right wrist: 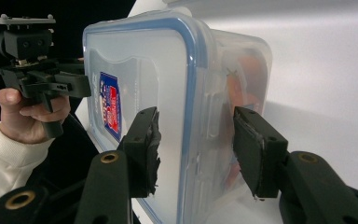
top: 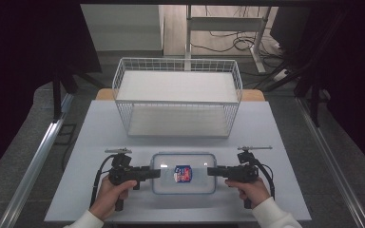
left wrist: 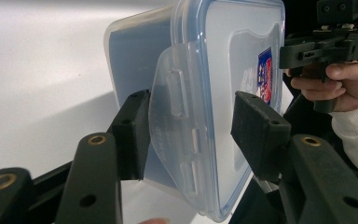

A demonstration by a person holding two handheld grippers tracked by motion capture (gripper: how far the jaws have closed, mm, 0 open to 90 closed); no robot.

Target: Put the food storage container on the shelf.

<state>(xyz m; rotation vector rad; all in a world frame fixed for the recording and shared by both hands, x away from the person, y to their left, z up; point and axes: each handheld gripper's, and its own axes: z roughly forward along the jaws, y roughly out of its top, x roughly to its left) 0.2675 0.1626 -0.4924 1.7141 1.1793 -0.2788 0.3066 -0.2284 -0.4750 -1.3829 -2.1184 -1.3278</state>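
On the near part of the table, a clear plastic container with a blue-rimmed lid and a red-and-blue label lies flat between the two grippers. The left gripper has its jaws apart, straddling the container's left latch flap. The right gripper likewise has its jaws spread around the right edge, not clamped. Farther back stands a white wire basket.

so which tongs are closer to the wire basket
Left, though only slightly. The left tongs sit at the box's left end below the wire basket; the right tongs sit at its right end, about level.
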